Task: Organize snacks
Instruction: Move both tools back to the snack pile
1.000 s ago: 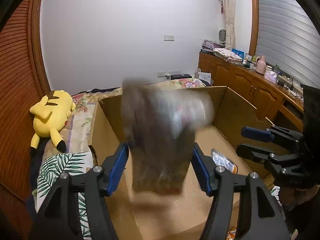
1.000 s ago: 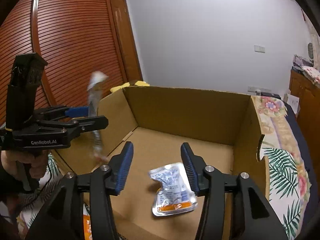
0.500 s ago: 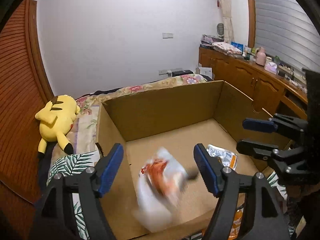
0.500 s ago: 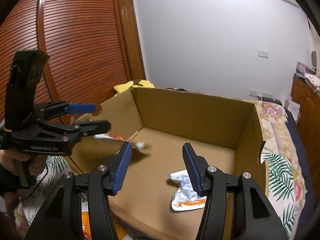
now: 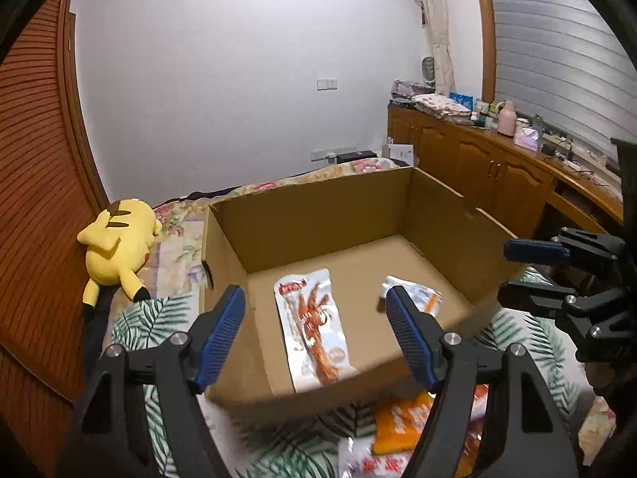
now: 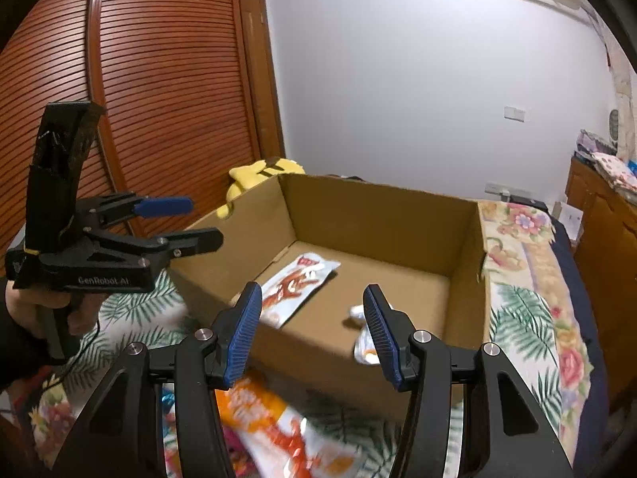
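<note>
Lying flat on the floor of the open brown cardboard box (image 5: 318, 215), the long clear snack packet with red-orange print (image 5: 314, 326) sits toward its left side; a small silver-white pouch (image 5: 418, 292) lies right of it. Both the left gripper (image 5: 314, 330) and right gripper (image 6: 312, 330) hover at the near edge, jaws wide, holding nothing. More orange snack packets (image 6: 278, 430) rest on the leaf-patterned bed cover (image 5: 139, 326) near the box.

Both wrist cameras hover close over the near rim of the open brown cardboard box (image 5: 318, 215) (image 6: 378, 215), looking down into it. The left view faces the wooden cabinets (image 5: 477, 159); the right faces the slatted wooden doors (image 6: 159, 99).
</note>
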A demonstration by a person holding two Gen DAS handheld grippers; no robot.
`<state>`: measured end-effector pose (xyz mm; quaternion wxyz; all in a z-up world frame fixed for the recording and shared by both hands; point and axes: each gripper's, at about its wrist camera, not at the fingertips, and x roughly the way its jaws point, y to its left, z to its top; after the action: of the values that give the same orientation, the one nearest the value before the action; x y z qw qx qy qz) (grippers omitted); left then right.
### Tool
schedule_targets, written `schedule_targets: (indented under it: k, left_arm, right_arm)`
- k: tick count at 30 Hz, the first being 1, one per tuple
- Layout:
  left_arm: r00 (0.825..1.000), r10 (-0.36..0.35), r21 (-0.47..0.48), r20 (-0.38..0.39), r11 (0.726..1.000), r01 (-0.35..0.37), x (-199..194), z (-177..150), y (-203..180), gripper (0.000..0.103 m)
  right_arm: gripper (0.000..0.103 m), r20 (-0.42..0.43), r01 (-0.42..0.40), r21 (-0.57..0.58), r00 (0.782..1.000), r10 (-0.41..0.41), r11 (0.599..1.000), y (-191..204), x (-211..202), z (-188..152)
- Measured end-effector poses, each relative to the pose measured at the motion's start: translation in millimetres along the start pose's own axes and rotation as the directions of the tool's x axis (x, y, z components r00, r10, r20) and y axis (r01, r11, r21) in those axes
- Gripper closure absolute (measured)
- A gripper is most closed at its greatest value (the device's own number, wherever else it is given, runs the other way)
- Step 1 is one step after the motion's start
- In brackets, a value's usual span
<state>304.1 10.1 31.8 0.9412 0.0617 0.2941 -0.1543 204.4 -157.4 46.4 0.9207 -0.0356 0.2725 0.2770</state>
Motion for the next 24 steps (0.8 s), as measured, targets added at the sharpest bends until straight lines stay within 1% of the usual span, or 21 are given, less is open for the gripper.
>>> schedule_targets:
  k: [3, 6, 12, 14, 19, 22, 24]
  left_arm:
    - [1.000, -0.022, -0.002, -0.006, 1.000, 0.022, -18, -13, -5, 0.029]
    - [1.000, -0.025, -0.003, -0.005, 1.000, 0.025, -34, -29, -11, 0.029]
    - [0.999, -0.024, -0.008, -0.032, 1.000, 0.024, -49, -66, -23, 0.029]
    - [0.999, -0.024, -0.011, -0.041, 1.000, 0.024, -50, -78, -27, 0.029]
    - [0.998, -0.010, -0.027, -0.068, 1.000, 0.008, -49, -102, -34, 0.029]
    - [0.995, -0.004, -0.038, -0.104, 0.999, 0.000, -45, -119, -37, 0.029]
    - [0.992, 0.008, -0.050, -0.128, 0.999, -0.015, -41, -130, -36, 0.029]
  right_arm:
    - [0.049, -0.011, 0.014, 0.010, 1.000, -0.014, 1.000, 8, -15, -13]
    - [0.049, -0.019, 0.038, 0.035, 0.999, -0.037, 0.999, 14, -30, -28]
    - [0.048, -0.059, 0.081, 0.095, 0.995, -0.076, 0.992, 24, -46, -68]
    - [0.048, -0.078, 0.088, 0.120, 0.994, -0.079, 0.989, 26, -48, -81]
    - [0.048, -0.110, 0.139, 0.136, 0.986, -0.124, 0.981, 31, -52, -112]
    - [0.044, -0.121, 0.144, 0.169, 0.985, -0.125, 0.975, 31, -54, -127]
    - [0.042, -0.131, 0.166, 0.174, 0.981, -0.144, 0.971, 31, -54, -136]
